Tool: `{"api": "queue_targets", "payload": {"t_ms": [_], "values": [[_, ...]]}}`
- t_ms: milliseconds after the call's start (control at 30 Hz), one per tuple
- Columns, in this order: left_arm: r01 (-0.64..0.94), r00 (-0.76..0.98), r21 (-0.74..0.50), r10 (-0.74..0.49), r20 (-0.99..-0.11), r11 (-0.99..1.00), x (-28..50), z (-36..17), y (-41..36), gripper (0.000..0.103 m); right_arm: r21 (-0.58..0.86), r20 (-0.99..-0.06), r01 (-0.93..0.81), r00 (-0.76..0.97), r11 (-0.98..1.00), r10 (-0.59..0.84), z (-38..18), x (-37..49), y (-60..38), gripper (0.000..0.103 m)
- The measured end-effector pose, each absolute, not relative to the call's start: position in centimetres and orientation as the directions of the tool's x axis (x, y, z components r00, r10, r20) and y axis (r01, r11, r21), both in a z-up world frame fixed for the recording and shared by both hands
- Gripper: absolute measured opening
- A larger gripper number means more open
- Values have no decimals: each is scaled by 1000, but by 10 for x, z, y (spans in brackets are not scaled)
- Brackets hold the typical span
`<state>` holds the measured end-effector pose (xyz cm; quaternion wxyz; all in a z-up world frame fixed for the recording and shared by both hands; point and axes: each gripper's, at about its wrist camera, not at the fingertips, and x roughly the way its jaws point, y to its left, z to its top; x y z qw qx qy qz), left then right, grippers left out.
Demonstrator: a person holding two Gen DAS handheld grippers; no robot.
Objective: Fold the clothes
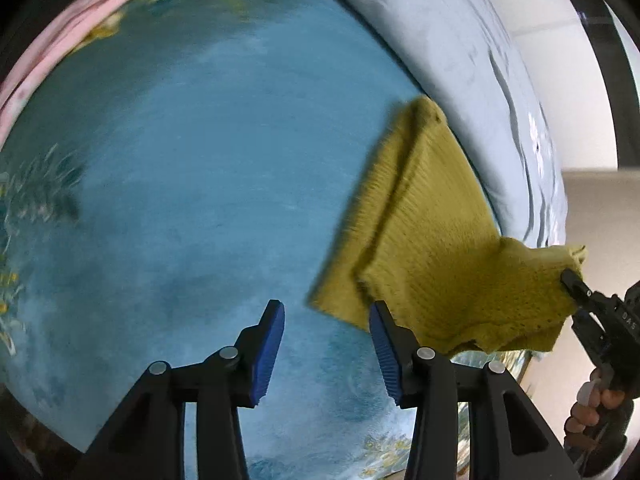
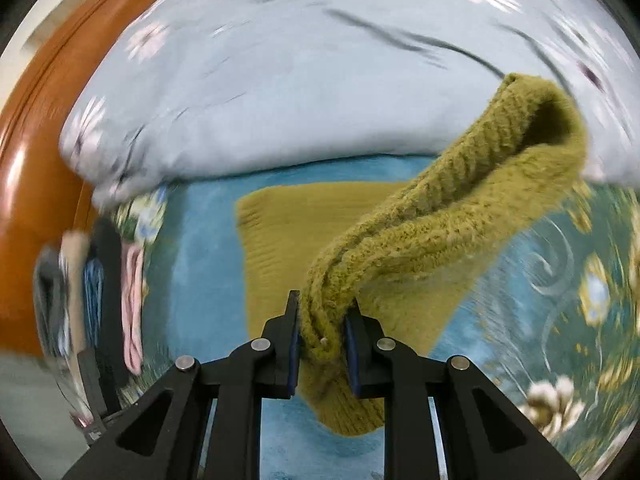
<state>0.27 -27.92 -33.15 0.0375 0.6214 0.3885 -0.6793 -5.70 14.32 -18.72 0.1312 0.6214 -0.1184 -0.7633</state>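
On the blue bedspread (image 1: 200,160), the mustard knit sweater (image 2: 288,232) lies partly flat beside a pale blue duvet (image 2: 280,80). The right claw (image 2: 322,336) is clamped on a bunched edge of it, lifting that part. The left claw (image 1: 326,344) hovers wide apart, holding nothing.

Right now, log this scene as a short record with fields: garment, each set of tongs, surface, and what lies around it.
garment: yellow knit sweater, partly folded, one end lifted off the bed
right tongs: shut on a bunched part of the sweater
left tongs: open, holding nothing, beside the sweater's near edge
surface: blue bedspread with a flower print at its edges
behind sweater: pale blue quilt, rumpled
far side: pink cloth at the bedspread's edge
sharpness: both views blurred
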Motion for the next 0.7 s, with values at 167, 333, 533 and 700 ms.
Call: {"api": "queue_targets", "payload": {"t_ms": [167,333,533,700], "values": [[571,-238,-496,447,-862,-654,36,-341,-270,51,225,-953,341,-119,-913,-279,-203,-51,39,19],[607,-238,-498,457,-857,-619,60,-355,-293,51,112,-992,494,1,-862,-129,-255,-41,-20,19],[621,-262,-516,464,-846,-590,74,-356,-310,52,106,-994,512,66,-852,-85,-281,-30,-32,20],[594,-269,-536,479,-836,-600,65,-354,-309,52,185,-983,453,77,-872,-168,-284,-35,-33,30]]}}
